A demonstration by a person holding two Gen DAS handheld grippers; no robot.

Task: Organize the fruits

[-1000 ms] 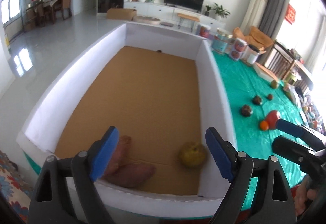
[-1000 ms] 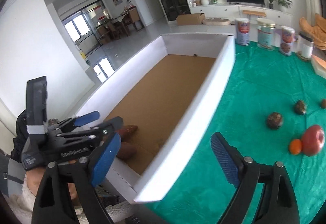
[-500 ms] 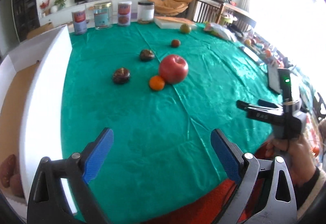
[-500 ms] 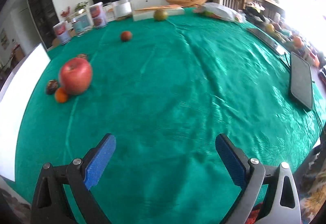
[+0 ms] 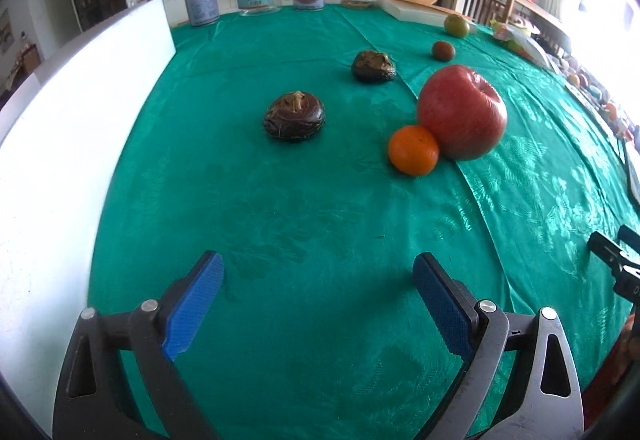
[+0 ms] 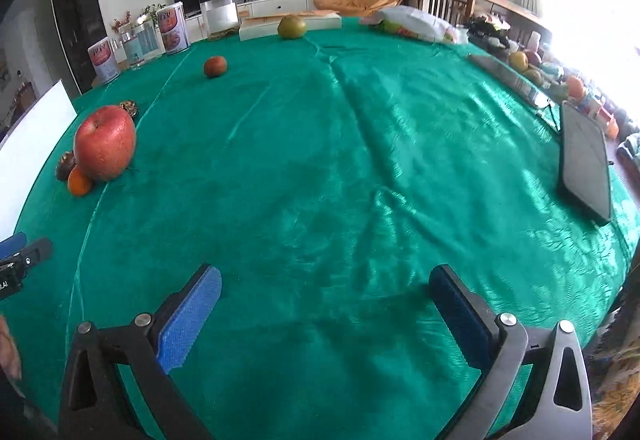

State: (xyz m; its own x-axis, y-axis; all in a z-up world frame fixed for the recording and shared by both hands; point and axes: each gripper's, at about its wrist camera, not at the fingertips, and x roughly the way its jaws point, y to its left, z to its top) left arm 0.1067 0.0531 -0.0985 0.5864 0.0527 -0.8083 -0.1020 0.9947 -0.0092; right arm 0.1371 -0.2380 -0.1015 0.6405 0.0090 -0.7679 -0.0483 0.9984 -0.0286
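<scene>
Hovered with left gripper [image 5: 318,304] and right gripper [image 6: 326,314] both spread empty, apparently about to reach for small round orange tangerine [image 5: 413,150] touching big red apple [image 5: 462,112] at frame centre-right.
</scene>
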